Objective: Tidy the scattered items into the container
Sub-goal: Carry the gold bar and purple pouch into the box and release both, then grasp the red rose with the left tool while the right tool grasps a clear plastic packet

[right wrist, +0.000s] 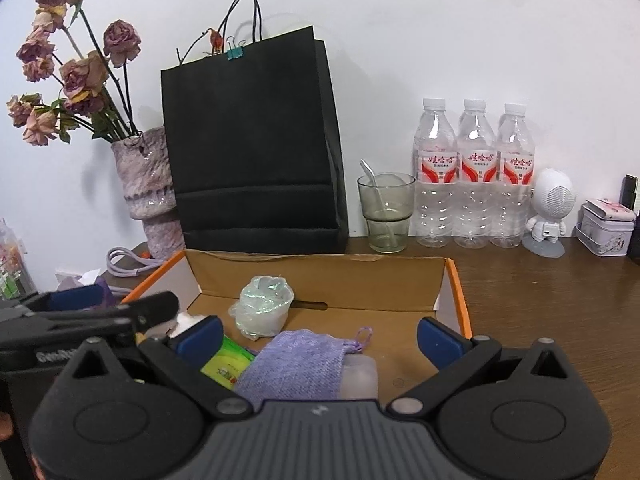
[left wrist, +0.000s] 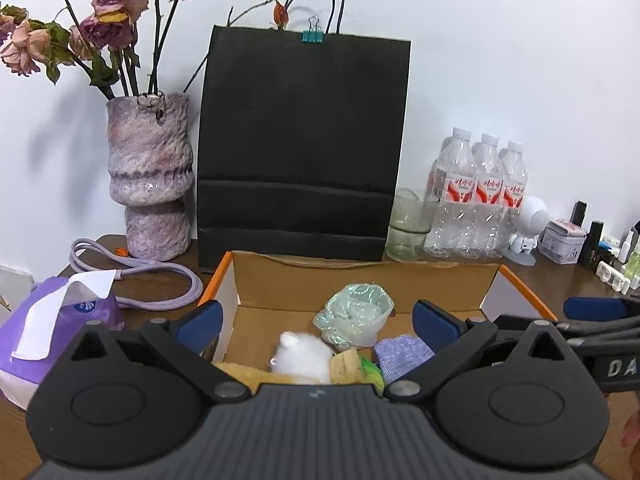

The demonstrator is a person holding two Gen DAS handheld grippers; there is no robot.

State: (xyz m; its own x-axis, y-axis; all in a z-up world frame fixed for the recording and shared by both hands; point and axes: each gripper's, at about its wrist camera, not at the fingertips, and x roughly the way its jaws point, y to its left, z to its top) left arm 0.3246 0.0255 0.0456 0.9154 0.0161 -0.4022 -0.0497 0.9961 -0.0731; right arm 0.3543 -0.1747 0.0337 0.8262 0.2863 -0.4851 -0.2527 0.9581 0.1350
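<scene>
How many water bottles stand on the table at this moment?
3, in a row against the wall, right of the drinking glass: left bottle, middle bottle, right bottle. The left wrist view hints at more behind them, possibly hidden.

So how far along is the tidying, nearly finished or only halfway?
Mostly done, it seems. Inside the cardboard box lie an iridescent plastic wrap, a purple knit pouch, a green packet and a white fluffy toy. Both the left tool and the right tool hang open over the box, holding nothing. Perhaps left: the purple cable and tissue pack beside it.
</scene>
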